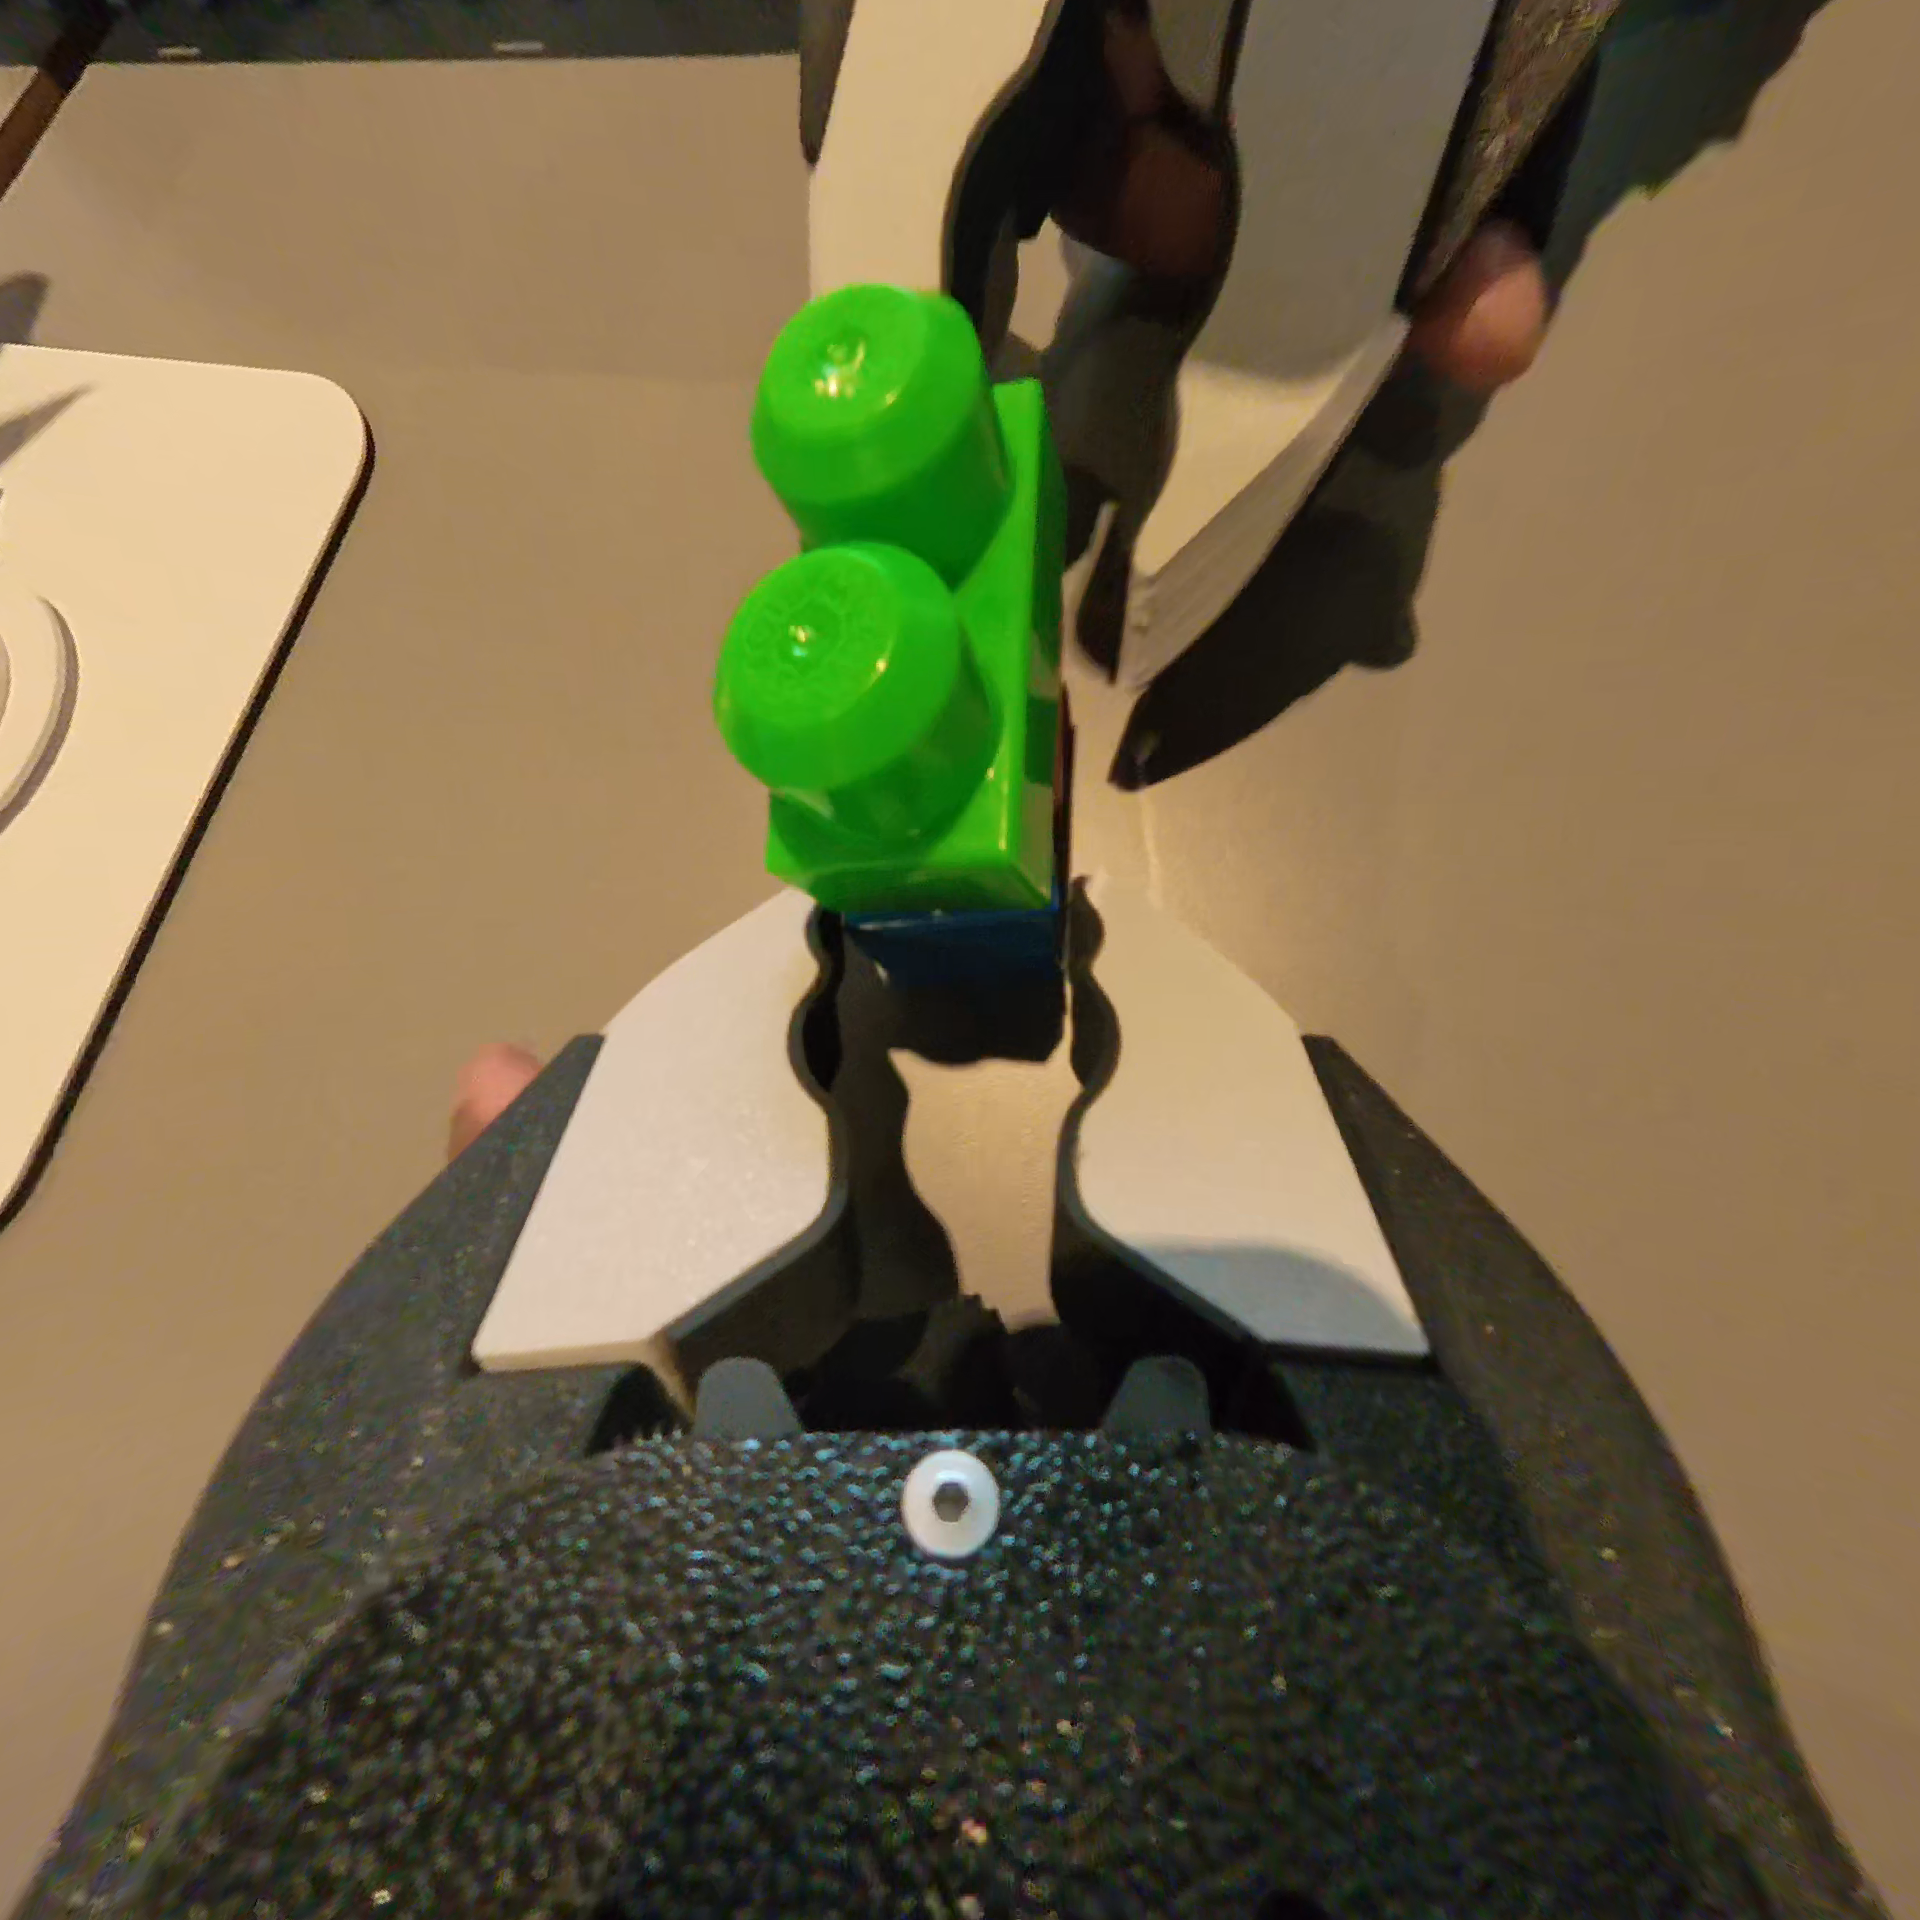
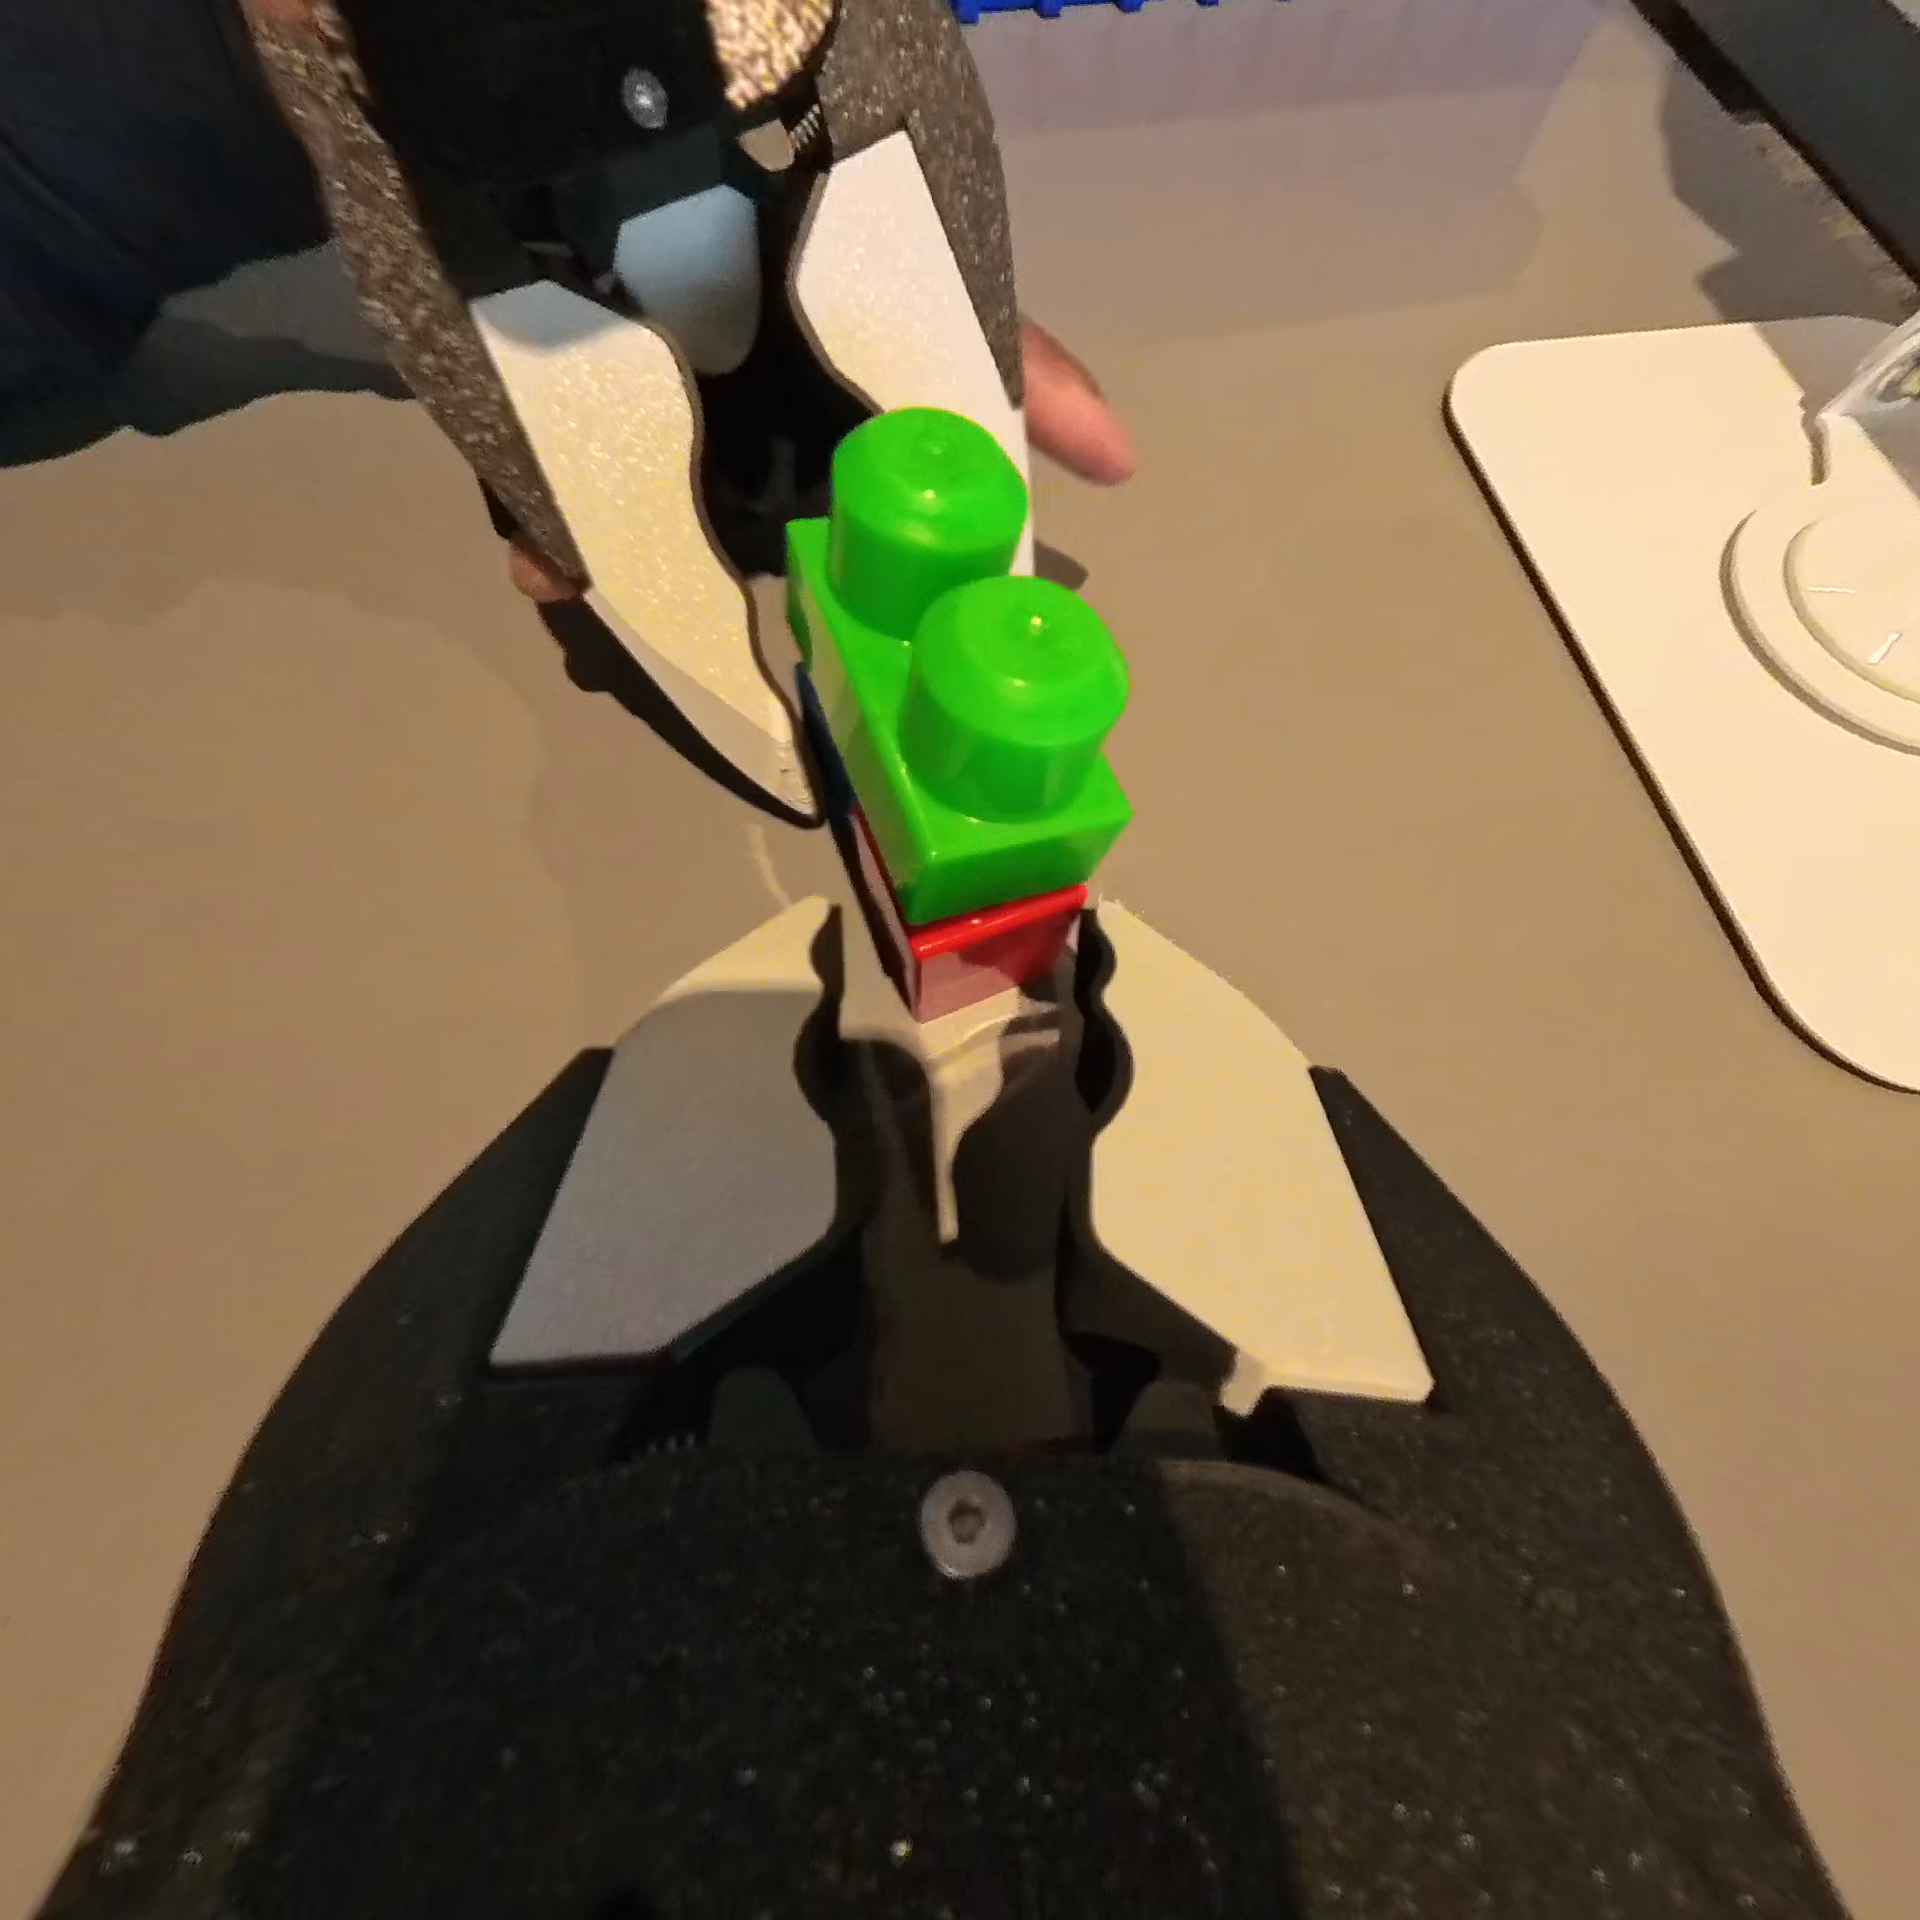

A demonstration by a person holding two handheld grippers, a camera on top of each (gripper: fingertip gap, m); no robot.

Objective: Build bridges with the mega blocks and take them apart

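I am holding the bridge above the table [image 1: 312,831]: the left gripper [image 1: 951,935] is pinching the blue block [image 1: 951,945], the right gripper [image 2: 966,940] is pinching the red block [image 2: 987,940], and the green block [image 2: 935,748] is spanning both. This appears to be the take-apart step; next I am expecting to pull one leg off while keeping both pinches firm.

The green block [image 1: 904,623] hides most of the blue block [image 1: 951,951] and red block [image 2: 987,951] beneath it. The white base [image 2: 1662,675] runs off the right edge.
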